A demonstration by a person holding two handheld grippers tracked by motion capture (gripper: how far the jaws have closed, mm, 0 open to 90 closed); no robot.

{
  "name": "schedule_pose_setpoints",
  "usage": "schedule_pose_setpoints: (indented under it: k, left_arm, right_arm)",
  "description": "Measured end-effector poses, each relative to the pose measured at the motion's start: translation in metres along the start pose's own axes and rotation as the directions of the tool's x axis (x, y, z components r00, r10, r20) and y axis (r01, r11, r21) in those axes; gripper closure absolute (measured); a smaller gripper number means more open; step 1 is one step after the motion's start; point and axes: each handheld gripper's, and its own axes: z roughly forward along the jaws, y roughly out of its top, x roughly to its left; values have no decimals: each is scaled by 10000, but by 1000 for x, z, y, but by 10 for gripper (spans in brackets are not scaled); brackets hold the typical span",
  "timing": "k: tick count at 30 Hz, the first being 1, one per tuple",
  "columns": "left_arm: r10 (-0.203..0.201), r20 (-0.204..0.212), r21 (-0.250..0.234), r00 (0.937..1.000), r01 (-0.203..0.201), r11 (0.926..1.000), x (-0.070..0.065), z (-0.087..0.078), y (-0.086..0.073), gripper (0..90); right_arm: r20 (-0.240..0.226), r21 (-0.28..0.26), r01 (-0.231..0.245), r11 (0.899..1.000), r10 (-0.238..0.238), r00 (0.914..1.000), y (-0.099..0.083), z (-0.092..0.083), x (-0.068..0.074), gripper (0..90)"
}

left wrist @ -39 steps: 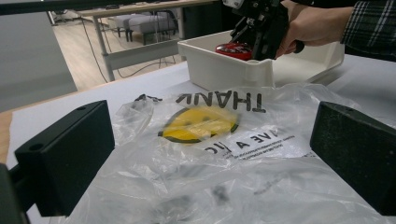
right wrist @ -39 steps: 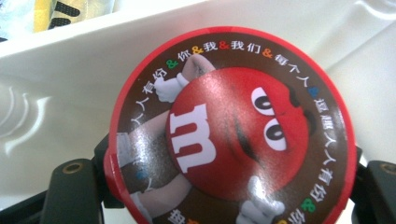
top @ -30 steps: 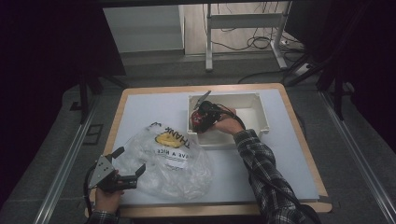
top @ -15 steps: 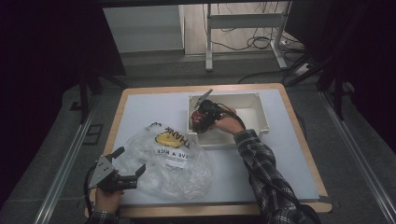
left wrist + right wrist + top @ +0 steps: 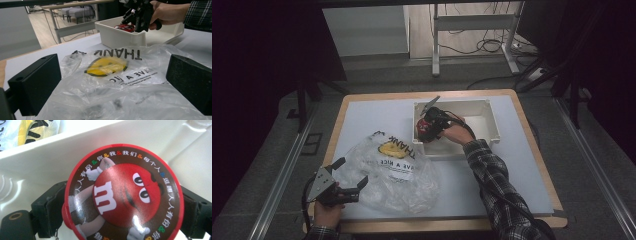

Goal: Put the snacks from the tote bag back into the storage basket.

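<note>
Right gripper view shows the right gripper (image 5: 120, 217) with its two black jaws standing either side of a round red-rimmed candy tin with a red cartoon face on its brown lid (image 5: 123, 192). The jaws have just been opening, and the tin sits between them; the lid covers the pads, so whether they press on its sides I cannot tell for sure, though they look close against it. The tin lies inside the white rectangular plastic tub (image 5: 50, 152), near its wall on the side of the bag.

In the high view the right hand (image 5: 452, 131) reaches into the tub's left part from the near side, the plaid-sleeved forearm running diagonally back from the worktop's near right corner, the gripper pointing down and leftward.

The left gripper (image 5: 348, 176) hovers at the near left corner of the worktop (image 5: 522, 165), jaws wide apart and holding nothing, aimed at the crumpled clear plastic bag with a yellow smiley print (image 5: 107, 66) lying just before it.
</note>
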Motion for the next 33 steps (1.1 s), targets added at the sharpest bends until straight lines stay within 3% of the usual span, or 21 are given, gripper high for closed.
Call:
schedule_pose_setpoints:
  k: [33]
  left_arm:
    - [51, -1, 30, 10000, -51, 10000, -1, 1, 0, 0]
  right_arm:
    - [227, -179, 141, 9997, -137, 9996, 1, -15, 7, 63]
